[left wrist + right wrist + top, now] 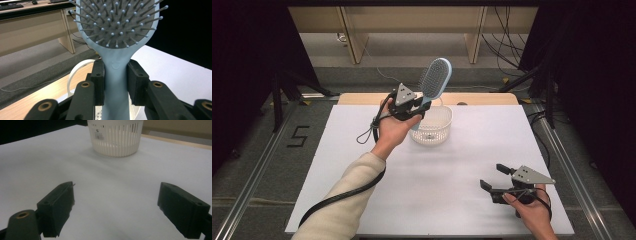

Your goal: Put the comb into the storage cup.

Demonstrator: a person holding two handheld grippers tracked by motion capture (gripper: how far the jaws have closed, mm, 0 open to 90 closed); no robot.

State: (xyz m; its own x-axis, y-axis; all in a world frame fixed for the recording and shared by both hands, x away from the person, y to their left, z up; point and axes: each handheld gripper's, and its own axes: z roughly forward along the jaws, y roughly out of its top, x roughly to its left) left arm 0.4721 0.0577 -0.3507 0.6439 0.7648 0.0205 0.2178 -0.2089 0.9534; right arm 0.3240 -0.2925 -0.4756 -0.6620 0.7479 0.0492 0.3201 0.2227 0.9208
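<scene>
Up near the far middle of the white table top [362,150], the left gripper [421,106] has its two black jaws closed on the handle of a pale blue plastic hairbrush with a grey bristle pad [435,79]. In the left gripper view [115,82] the jaw pads press flat against both sides of the handle just below the neck of the hairbrush [117,27], and the oval head rises above them with its ball-tipped bristles facing the camera. From the high view the brush stands tilted, head up and leaning away to the right, held clear of the table and directly over the near-left rim of a round white slatted plastic basket [432,127]. A curved piece of that basket's rim [75,72] shows behind the jaws in the left gripper view (the brush handle runs down in front of it, and I cannot tell whether its lower end touches the basket).

The right gripper [492,177] sits low over the near right part of the table, well apart from the basket, in the person's right hand [532,212]. Its jaws stand wide apart with nothing between them; the right gripper view [116,205] looks across bare white surface between the two black pads toward the basket [115,138], which carries a small printed label on its side wall. A black cable [342,192] trails from the left gripper along the cream sleeve [347,200].
</scene>
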